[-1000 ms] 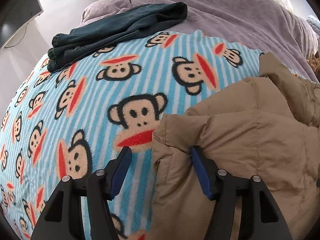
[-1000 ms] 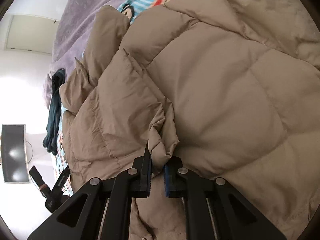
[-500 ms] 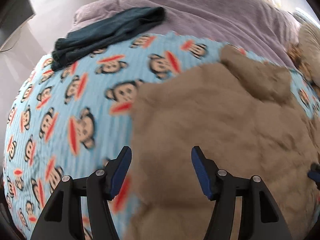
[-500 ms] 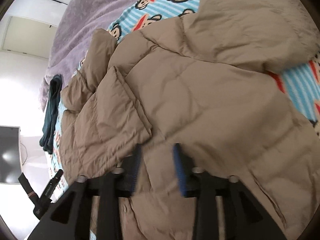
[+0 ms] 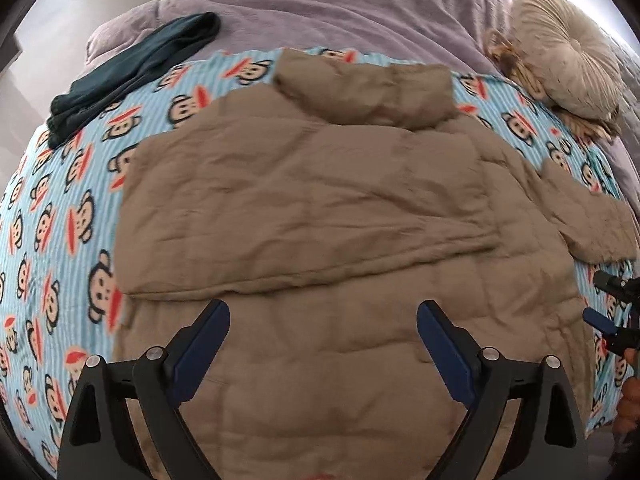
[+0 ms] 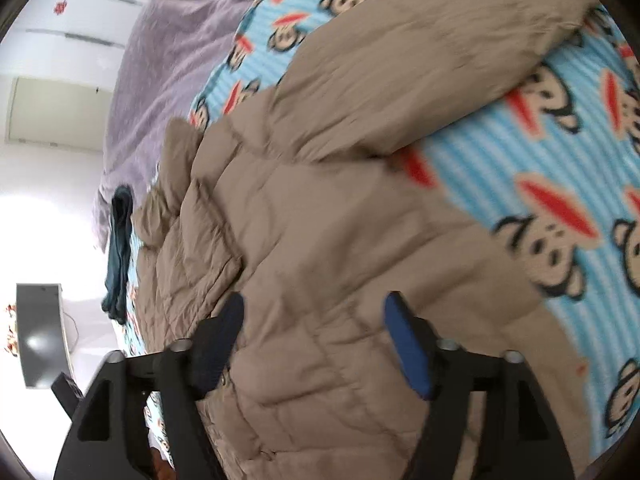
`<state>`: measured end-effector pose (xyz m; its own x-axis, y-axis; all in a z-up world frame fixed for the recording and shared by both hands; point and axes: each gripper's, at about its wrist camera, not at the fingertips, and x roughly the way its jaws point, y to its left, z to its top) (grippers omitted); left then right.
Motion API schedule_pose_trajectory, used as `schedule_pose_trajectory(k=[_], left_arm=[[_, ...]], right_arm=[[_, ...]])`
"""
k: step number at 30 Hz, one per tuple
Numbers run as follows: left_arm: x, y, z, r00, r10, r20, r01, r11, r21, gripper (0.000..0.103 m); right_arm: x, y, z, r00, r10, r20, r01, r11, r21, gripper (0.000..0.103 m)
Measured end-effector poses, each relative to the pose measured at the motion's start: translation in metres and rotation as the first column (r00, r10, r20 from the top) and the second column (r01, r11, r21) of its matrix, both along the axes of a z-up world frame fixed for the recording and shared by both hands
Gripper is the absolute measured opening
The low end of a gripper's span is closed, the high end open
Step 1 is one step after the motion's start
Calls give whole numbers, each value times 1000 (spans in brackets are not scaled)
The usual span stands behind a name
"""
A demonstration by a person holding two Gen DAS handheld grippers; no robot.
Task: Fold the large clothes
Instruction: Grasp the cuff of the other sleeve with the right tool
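Where a second ago the right claw [image 6: 314,320] pinched a fold of the tan puffer jacket [image 5: 320,208], it has since let go and now stands with its jaws wide apart above the quilted fabric, holding nothing. The left claw [image 5: 322,332], which had been low at the jacket's edge, has pulled back; it too is spread wide and empty, with the jacket below it. The jacket lies on the monkey-print blanket [image 5: 60,216] on the bed, one sleeve folded across its body, the other stretched out to the right, the collar towards the purple bedspread [image 5: 340,4]. Folded dark jeans [image 5: 132,76] sit well apart at the blanket's far left edge, and a round beige cushion [image 5: 560,60] rests at the far right.
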<state>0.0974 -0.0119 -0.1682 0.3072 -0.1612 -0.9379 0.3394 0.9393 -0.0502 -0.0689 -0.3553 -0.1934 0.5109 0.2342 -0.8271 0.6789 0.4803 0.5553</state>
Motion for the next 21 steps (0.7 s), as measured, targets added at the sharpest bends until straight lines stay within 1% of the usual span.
schedule_pose_trajectory(k=[3, 5, 8, 9, 10, 12, 13, 19, 21], left_arm=[[-8, -22, 0, 1000, -24, -8, 24, 1000, 5, 95], [-14, -34, 2, 999, -38, -10, 38, 999, 5, 95], [-22, -52, 5, 998, -57, -9, 57, 998, 3, 96], [-24, -58, 7, 998, -62, -8, 62, 998, 2, 96], [-27, -64, 8, 998, -67, -8, 67, 998, 0, 96], [-32, -76, 10, 997, -74, -10, 74, 997, 0, 96], [-33, -81, 10, 997, -76, -13, 76, 997, 1, 96], [-43, -109, 8, 996, -82, -22, 82, 997, 12, 96], [-46, -117, 8, 996, -82, -23, 82, 997, 12, 96]], right_arm=[[-17, -24, 1, 999, -37, 4, 38, 999, -4, 78], [-30, -40, 1, 998, -68, 9, 68, 998, 1, 82], [-46, -62, 2, 994, -104, 16, 104, 995, 1, 82], [-51, -69, 2, 993, -113, 19, 112, 994, 1, 83], [-56, -76, 2, 992, -122, 23, 122, 992, 3, 87], [-64, -92, 3, 988, -149, 40, 149, 989, 4, 87], [-68, -102, 3, 987, -154, 45, 154, 988, 0, 89], [-76, -148, 10, 981, -178, 74, 181, 983, -40, 90], [-79, -165, 11, 975, -202, 90, 206, 977, -45, 90]])
